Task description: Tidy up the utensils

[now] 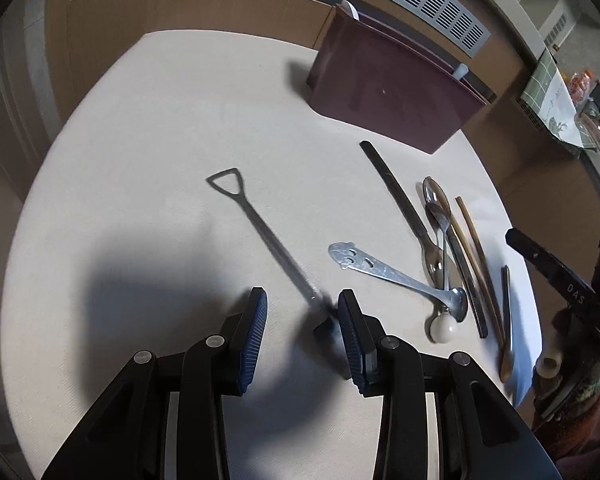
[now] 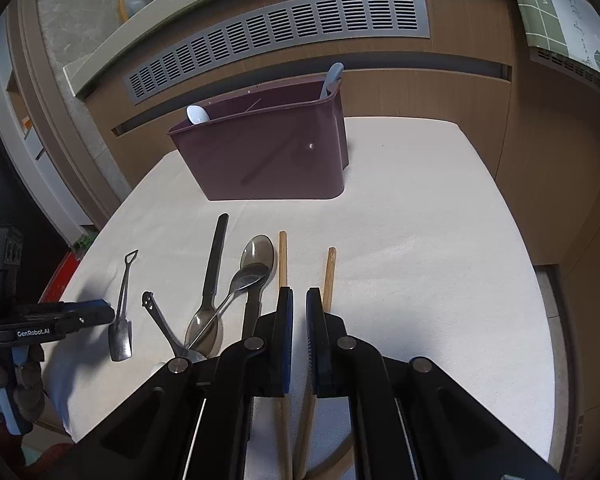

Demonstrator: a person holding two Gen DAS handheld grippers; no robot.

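Left gripper wide open, empty, straddling shovel spoon bowel end; right gripper nearly closed, empty, chopsticks beneath. Next: close, lift to caddy.

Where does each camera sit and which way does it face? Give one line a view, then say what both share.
Left wrist: rides the left gripper, looking forward and down over the table at the shovel spoon between its open fingers; the right gripper shows at the right edge.
Right wrist: rides the right gripper, facing the holder and vent; its nearly closed fingers sit over the chopsticks; the left gripper shows at the left edge.
Shared: holder, shovel spoon, spoons, chopsticks.
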